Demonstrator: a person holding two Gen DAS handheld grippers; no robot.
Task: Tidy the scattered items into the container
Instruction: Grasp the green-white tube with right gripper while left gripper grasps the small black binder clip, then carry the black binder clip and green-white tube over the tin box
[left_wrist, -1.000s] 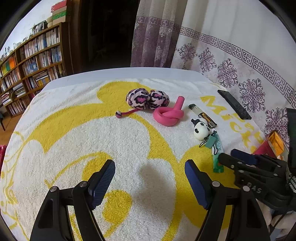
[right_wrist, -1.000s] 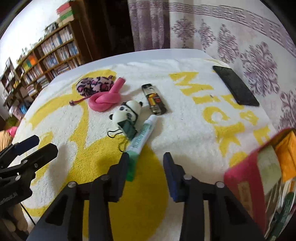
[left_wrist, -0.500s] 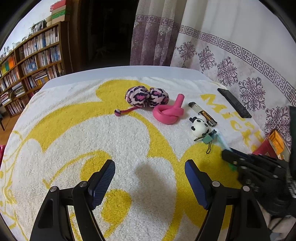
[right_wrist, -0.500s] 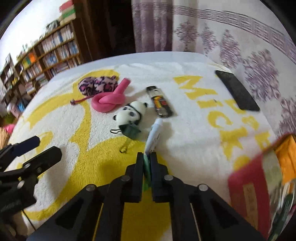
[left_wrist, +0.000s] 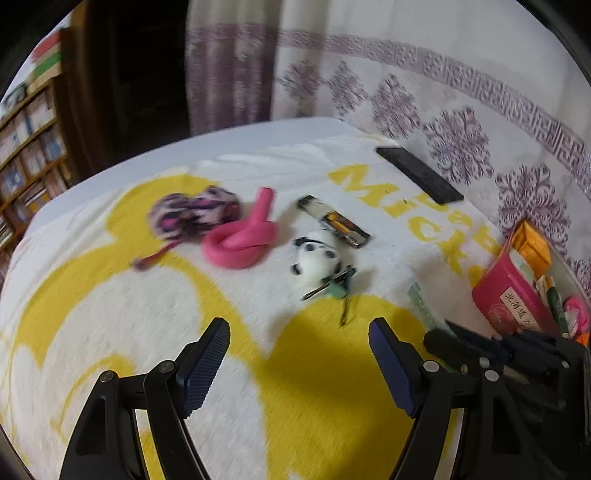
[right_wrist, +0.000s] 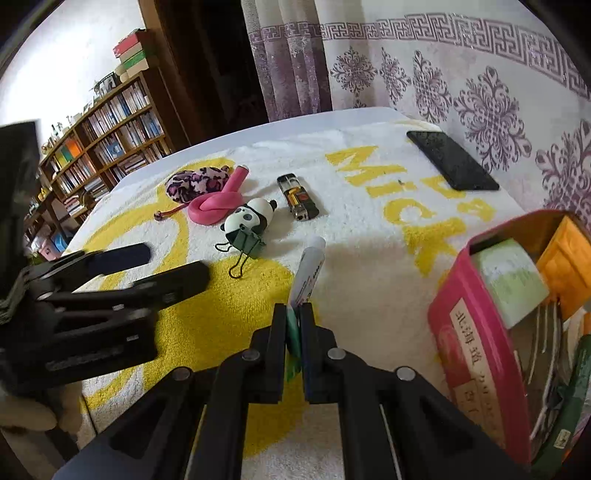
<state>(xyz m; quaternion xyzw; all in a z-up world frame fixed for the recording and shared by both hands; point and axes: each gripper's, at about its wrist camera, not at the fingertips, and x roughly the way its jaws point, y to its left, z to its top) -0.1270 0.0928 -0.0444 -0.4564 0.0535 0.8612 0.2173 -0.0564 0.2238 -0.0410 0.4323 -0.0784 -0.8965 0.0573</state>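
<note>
My right gripper (right_wrist: 293, 321) is shut on the green end of a white-and-green tube (right_wrist: 308, 269), whose cap end points away over the towel. The left wrist view shows that tube (left_wrist: 419, 301) beside the right gripper (left_wrist: 439, 339). My left gripper (left_wrist: 299, 350) stands open and empty above the yellow print, just short of a green binder clip (left_wrist: 338, 284) and a panda toy (left_wrist: 314, 254). Beyond them lie a pink knotted tube (left_wrist: 240, 240), a leopard plush (left_wrist: 192, 216) and a lighter (left_wrist: 336, 225). The pink-red container (right_wrist: 476, 332) sits at the right, packed with packets.
A black phone (right_wrist: 450, 158) lies at the towel's far right edge by the patterned curtain (right_wrist: 480, 92). The left gripper (right_wrist: 170, 264) fills the left of the right wrist view. Bookshelves (right_wrist: 103, 147) stand beyond the bed's far left.
My right gripper closed on the tube's green end and drew it away from the clip toward the container. My left gripper swung right, toward the panda and clip.
</note>
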